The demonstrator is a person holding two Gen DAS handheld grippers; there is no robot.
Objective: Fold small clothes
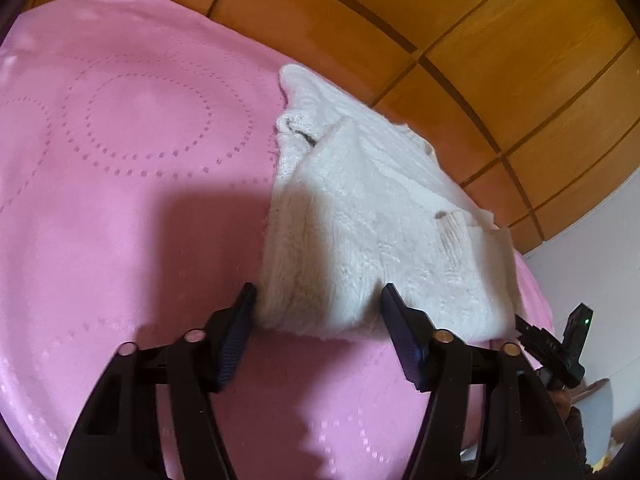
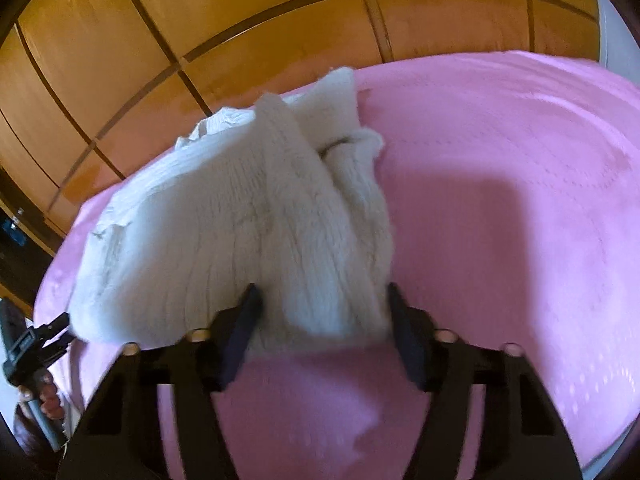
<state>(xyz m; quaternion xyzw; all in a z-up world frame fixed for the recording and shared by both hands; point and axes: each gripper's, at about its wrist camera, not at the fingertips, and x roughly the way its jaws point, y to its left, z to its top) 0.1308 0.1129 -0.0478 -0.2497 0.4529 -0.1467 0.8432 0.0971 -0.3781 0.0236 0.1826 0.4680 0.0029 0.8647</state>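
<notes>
A white fuzzy knit garment (image 1: 360,208) lies folded in a long bundle on the pink bedspread (image 1: 120,200). My left gripper (image 1: 318,294) stands open at its near left corner, with the fabric's edge between the two pads; I see no pinch. In the right wrist view the same garment (image 2: 224,240) reaches down to my right gripper (image 2: 322,294), which is open around the near right corner, with cloth filling the gap. Each gripper shows in the other's view: the right one (image 1: 550,316) at the garment's right edge, the left one (image 2: 36,320) at its left edge.
Wooden panelling (image 1: 480,40) rises right behind the bed, close to the garment's far end. The pink bedspread (image 2: 520,240) stretches wide on both sides of the garment. A person's hand (image 2: 48,400) holds the left gripper's handle. A white wall (image 1: 592,264) shows at the right.
</notes>
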